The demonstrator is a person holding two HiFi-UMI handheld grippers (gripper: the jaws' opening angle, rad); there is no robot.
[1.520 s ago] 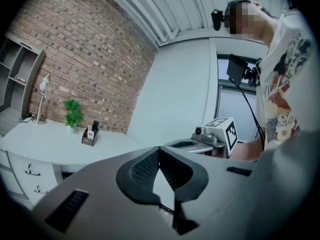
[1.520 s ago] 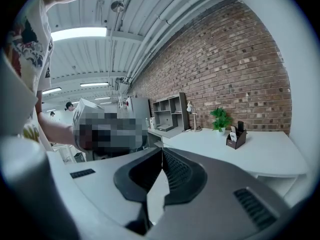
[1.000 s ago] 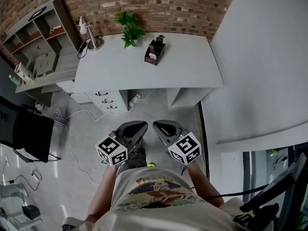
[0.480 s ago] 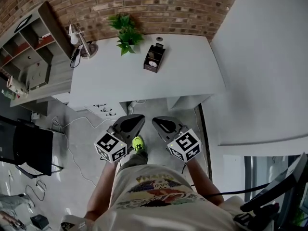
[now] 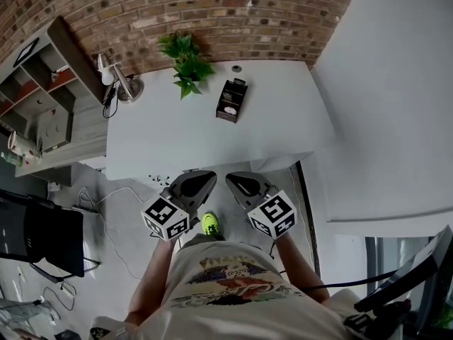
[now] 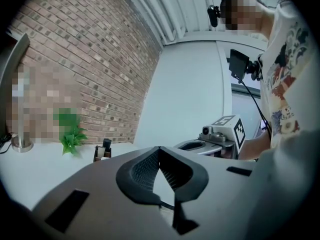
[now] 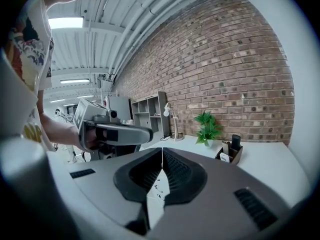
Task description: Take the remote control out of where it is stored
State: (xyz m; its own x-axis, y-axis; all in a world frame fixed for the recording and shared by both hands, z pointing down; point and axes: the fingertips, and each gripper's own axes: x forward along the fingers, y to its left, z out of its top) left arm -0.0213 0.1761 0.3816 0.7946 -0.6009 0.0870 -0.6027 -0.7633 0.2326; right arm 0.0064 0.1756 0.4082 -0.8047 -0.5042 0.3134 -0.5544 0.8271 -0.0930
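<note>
- My left tongs (image 6: 159, 150) and right tongs (image 7: 161, 152) are pressed together and empty, side by side just short of the desk's (image 5: 177, 140) near edge.
- The remote (image 7: 235, 142) stands in a dark holder (image 5: 231, 100) toward the far side, right of the plant (image 5: 185, 55).
- I judge this the approach (nothing touched yet).
- Next, one pair must spread and reach across.

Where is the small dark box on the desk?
In the head view the box stands near the back of the white desk, just right of the potted plant, close to the brick wall.
</note>
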